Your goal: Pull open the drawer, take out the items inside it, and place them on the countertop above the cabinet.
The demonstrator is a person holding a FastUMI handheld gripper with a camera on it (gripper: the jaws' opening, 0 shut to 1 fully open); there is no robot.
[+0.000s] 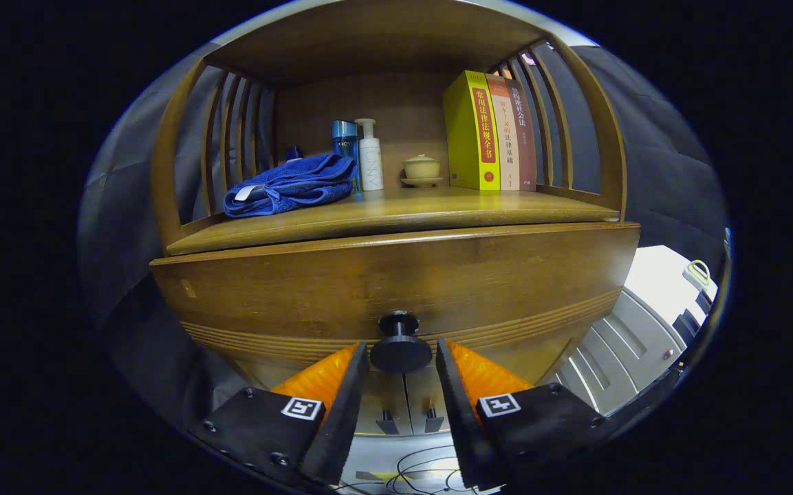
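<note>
The wooden cabinet (245,124) fills the middle of the frame, its drawer (341,282) shut below the desk (437,210). Upper left lies a blue towel (293,184); upper right stand books (489,130). At bottom centre, the hand-held gripper (402,361) has its fingers apart, flanking the black knob (400,347) without pressing it.

We cannot see inside the drawer (396,289); its closed front hides whatever it holds. The knob (400,352) sits between the gripper (402,357) fingers with a gap either side. Behind the towel (291,184), a dark bottle is mostly hidden
</note>
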